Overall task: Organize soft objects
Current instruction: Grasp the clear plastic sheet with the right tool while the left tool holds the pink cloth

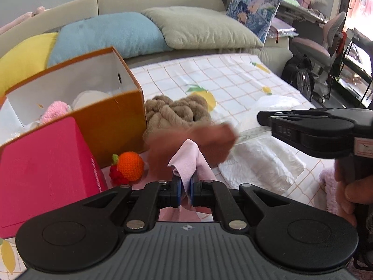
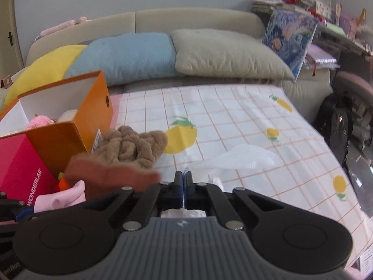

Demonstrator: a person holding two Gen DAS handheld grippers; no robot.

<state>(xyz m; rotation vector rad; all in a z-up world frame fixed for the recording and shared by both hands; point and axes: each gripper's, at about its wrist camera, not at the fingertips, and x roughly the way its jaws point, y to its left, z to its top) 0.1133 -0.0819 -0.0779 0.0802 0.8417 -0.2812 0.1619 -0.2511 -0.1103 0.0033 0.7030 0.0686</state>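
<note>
Between your left gripper's [image 1: 185, 185] blue pads, a pink cloth [image 1: 186, 161] was pinched tight, its fold standing up just above the fingertips. Draped over it hung a reddish-brown cloth [image 1: 198, 142], blurred, reaching toward your right gripper [image 2: 183, 184]. That gripper's pads were pressed together on a thin edge of clear plastic bag [image 1: 256, 161], which lay crumpled on the checked, lemon-printed sheet [image 2: 233, 116] toward its right side. Just behind the cloths sat a heap of tan plush fabric [image 2: 132, 144], touching the orange box [image 1: 109, 119]. That box stood open near the sheet's left edge, with a pink knitted thing [image 1: 57, 110] and something white inside. A magenta box [image 1: 42, 163] stood against its near side, and a crocheted orange fruit [image 1: 129, 165] lay at the foot of both boxes, close beside your left fingers. Yellow, blue and grey-green pillows [image 2: 130, 53] lined the sofa back along the far edge.
</note>
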